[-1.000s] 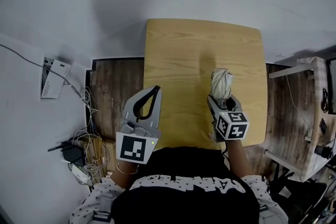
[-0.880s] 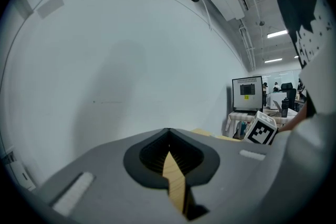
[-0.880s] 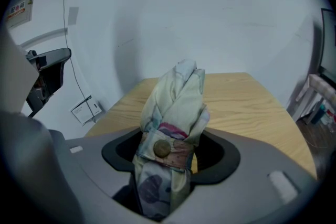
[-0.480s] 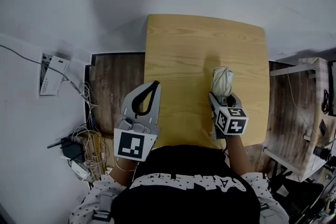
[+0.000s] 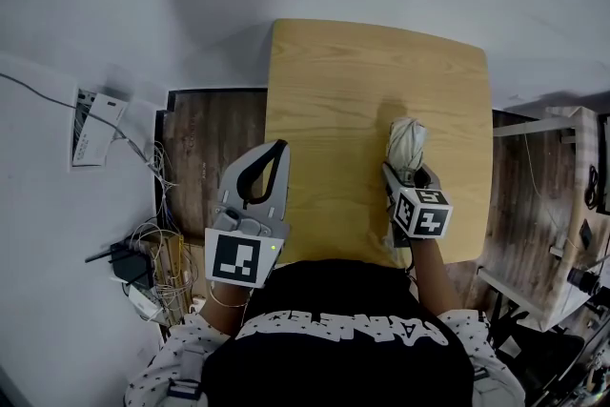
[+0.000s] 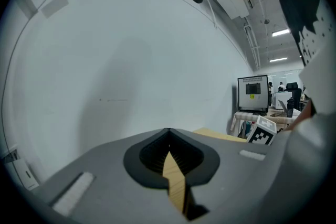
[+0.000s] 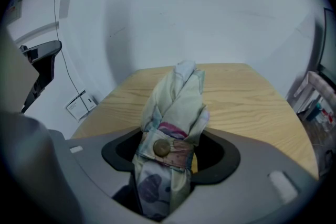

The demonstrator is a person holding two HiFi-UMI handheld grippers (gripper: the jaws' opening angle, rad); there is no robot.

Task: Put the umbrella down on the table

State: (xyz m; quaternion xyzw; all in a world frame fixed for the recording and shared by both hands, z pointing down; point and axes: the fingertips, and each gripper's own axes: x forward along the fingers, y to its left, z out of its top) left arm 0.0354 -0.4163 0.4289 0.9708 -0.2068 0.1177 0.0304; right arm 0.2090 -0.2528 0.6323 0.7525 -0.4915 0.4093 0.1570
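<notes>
A folded pale umbrella (image 5: 405, 140) with a floral print and a snapped strap sticks out from between the jaws of my right gripper (image 5: 405, 174), which is shut on it. It is over the right half of the wooden table (image 5: 334, 91). In the right gripper view the umbrella (image 7: 176, 113) points forward over the tabletop (image 7: 252, 92); I cannot tell whether its tip touches the wood. My left gripper (image 5: 272, 157) hangs beside the table's left edge, its jaws shut on nothing. In the left gripper view its tips (image 6: 169, 136) meet, with only a sliver of wood showing behind them.
Cables and a power strip (image 5: 143, 272) lie on the dark floor to the left, below a white wall box (image 5: 91, 129). A white rack (image 5: 562, 205) stands to the right of the table. A monitor (image 6: 253, 93) stands on a desk at the far right.
My right gripper has sunk a little toward the table with the umbrella still in it. The left gripper has stayed where it was.
</notes>
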